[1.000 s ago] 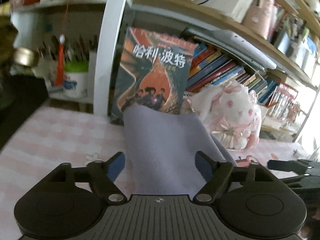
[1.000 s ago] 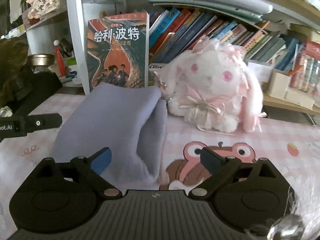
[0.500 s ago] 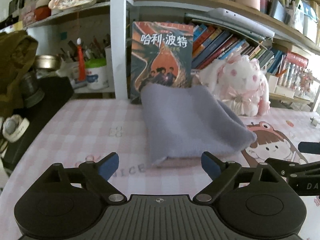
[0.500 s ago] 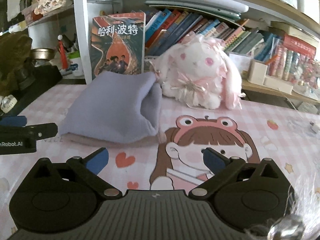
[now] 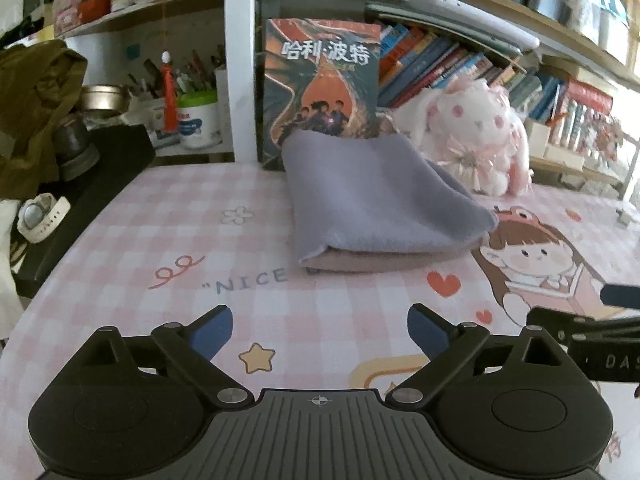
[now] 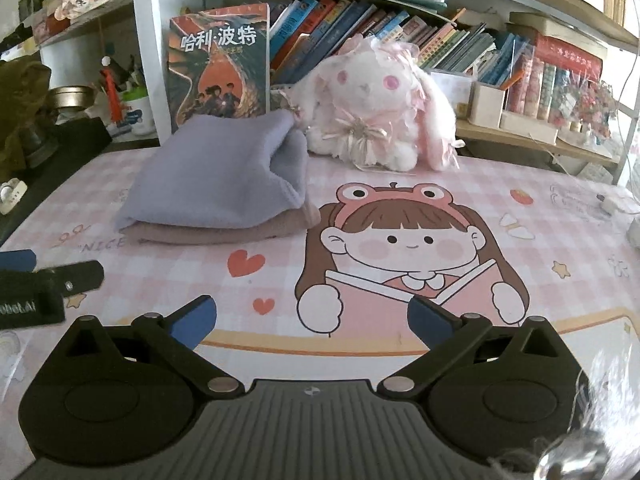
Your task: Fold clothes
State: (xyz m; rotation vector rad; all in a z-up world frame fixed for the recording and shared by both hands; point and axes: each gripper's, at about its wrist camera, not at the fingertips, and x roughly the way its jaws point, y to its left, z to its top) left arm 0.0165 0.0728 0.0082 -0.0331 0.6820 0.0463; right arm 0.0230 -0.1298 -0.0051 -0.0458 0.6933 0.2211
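Our left gripper (image 5: 320,330) hangs over the pink checked table mat (image 5: 160,240), its blue-tipped fingers spread wide with nothing between them. Ahead of it we see the folded lavender cloth (image 5: 376,200) lying on top of a folded pinkish-brown cloth (image 5: 360,262), the stack sitting just in front of the upright book (image 5: 322,80). To the right, a white plush bunny (image 6: 380,104) sits beside the stack. Our right gripper (image 6: 312,318) is equally wide and empty, above the cartoon girl print (image 6: 404,240).
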